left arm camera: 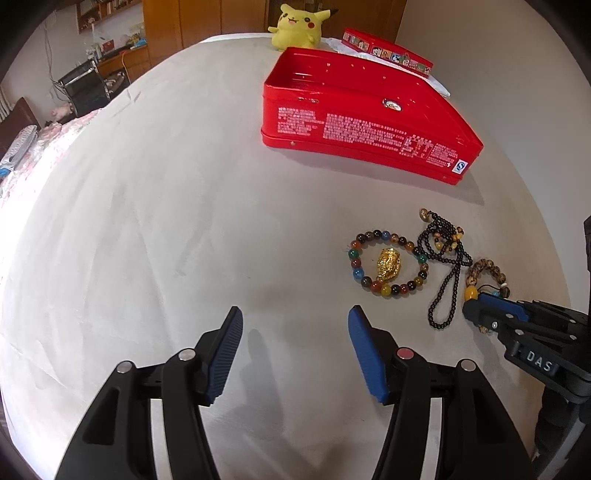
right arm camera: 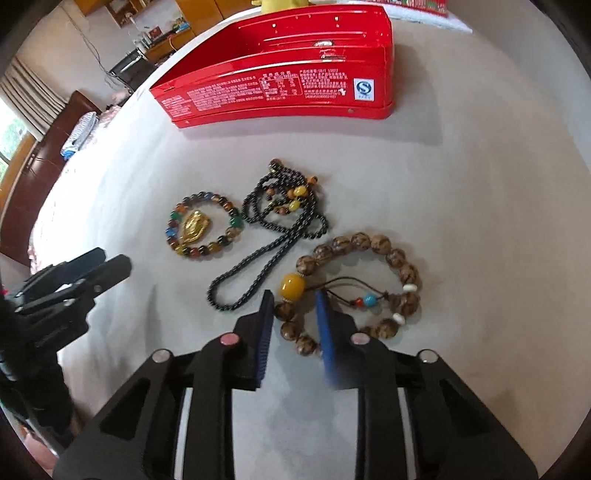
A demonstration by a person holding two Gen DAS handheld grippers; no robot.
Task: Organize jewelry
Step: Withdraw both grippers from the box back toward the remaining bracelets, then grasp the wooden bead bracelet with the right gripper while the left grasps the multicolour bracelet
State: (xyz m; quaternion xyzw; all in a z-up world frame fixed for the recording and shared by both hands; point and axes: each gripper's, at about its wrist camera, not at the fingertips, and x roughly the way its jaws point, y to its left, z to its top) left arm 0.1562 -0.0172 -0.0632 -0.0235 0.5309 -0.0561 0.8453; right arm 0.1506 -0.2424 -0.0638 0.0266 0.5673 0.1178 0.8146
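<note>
Three pieces of jewelry lie on the white table. A colourful bead bracelet (right arm camera: 202, 225) rings a gold pendant (right arm camera: 195, 226). A black bead necklace (right arm camera: 280, 229) lies beside it. A brown wooden bead bracelet (right arm camera: 369, 280) with a yellow bead (right arm camera: 292, 285) lies nearest. My right gripper (right arm camera: 295, 299) is open, its fingers straddling the near-left arc of the wooden bracelet by the yellow bead. My left gripper (left arm camera: 295, 317) is open and empty, left of the colourful bracelet (left arm camera: 388, 264). The open red tin box (left arm camera: 365, 110) stands behind.
The tin's red lid (left arm camera: 386, 51) and a yellow plush toy (left arm camera: 299, 26) sit at the table's far edge. The right gripper shows in the left wrist view (left arm camera: 480, 314) over the wooden bracelet (left arm camera: 484, 273). The table edge drops off at the left.
</note>
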